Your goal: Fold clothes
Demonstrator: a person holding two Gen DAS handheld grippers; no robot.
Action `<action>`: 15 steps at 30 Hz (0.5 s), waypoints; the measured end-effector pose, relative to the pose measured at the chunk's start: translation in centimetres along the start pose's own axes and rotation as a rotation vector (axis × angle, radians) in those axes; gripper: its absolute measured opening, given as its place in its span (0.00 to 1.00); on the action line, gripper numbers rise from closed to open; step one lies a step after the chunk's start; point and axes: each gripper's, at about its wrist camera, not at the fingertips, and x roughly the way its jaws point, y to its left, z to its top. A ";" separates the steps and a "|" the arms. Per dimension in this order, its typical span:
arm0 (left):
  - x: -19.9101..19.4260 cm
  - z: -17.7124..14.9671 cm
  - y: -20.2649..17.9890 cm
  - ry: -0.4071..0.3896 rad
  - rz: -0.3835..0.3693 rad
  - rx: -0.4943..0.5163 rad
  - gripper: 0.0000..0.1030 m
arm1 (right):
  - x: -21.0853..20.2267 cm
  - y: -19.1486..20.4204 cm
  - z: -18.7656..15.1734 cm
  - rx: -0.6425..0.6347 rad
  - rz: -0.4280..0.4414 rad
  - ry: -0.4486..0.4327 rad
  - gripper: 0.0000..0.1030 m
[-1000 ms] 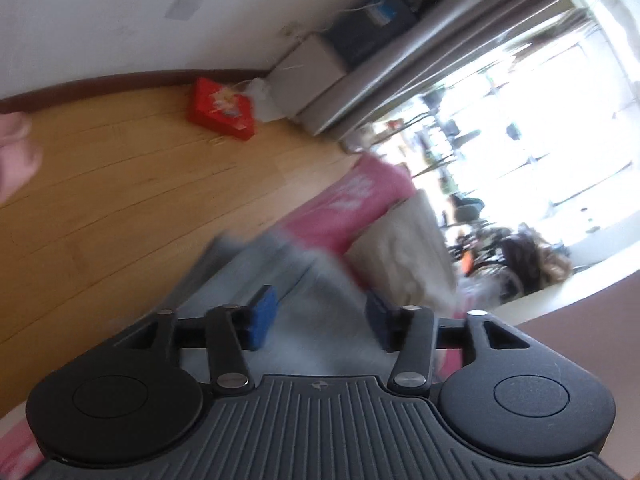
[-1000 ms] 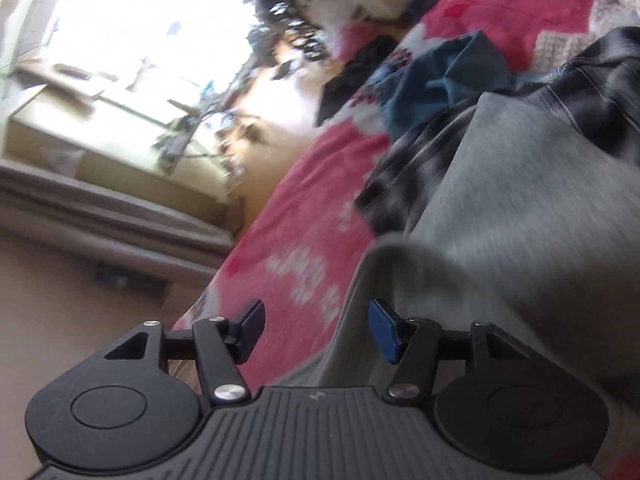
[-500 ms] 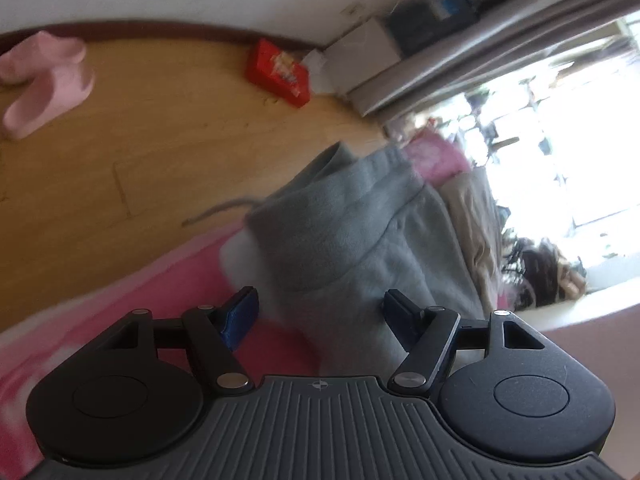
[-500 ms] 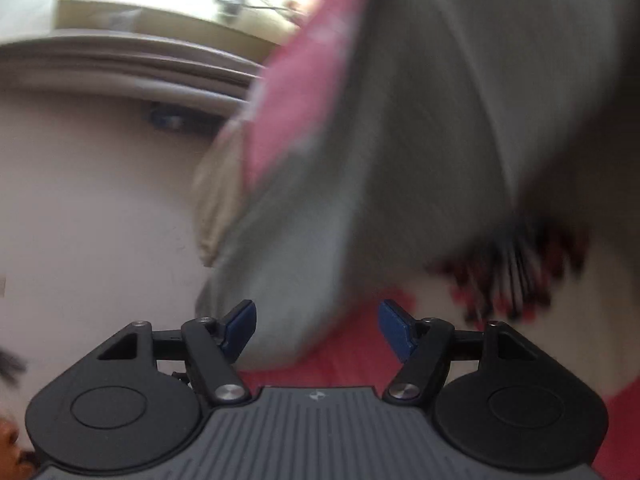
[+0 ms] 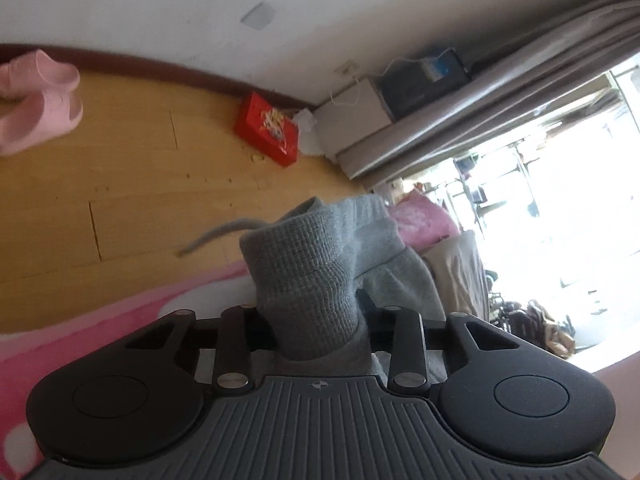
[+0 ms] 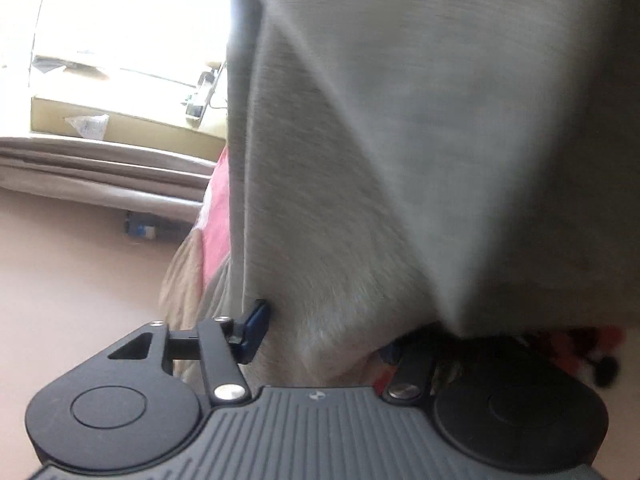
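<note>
A grey knit garment [image 5: 304, 264] with a ribbed cuff and a loose drawstring [image 5: 216, 236] lies on a pink bed cover [image 5: 100, 320]. My left gripper [image 5: 312, 320] is closing its jaws. The ribbed cuff fills the gap between them and hides both pads. In the right wrist view the same grey cloth [image 6: 400, 140] rises in a big fold. My right gripper [image 6: 324, 336] is closing too, with a bunch of that cloth between its jaws. Its left pad [image 6: 256, 320] presses the fabric, and the right pad is mostly covered.
Beyond the bed lies a wooden floor [image 5: 140, 184] with a red box [image 5: 267, 133], pink slippers [image 5: 40, 96] and a white cabinet [image 5: 352, 120] by the curtain [image 5: 500, 92]. A beige garment [image 5: 456, 272] lies past the grey one. Dark checked cloth [image 6: 580, 344] shows at the right gripper's side.
Both grippers sank toward the bed and onto the grey garment. Their jaws, wide apart half a second ago, have narrowed around bunches of its cloth.
</note>
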 end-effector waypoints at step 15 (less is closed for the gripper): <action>-7.2 3.7 2.2 -0.099 0.051 0.011 0.30 | 0.5 4.6 -2.3 -0.081 0.011 0.076 0.08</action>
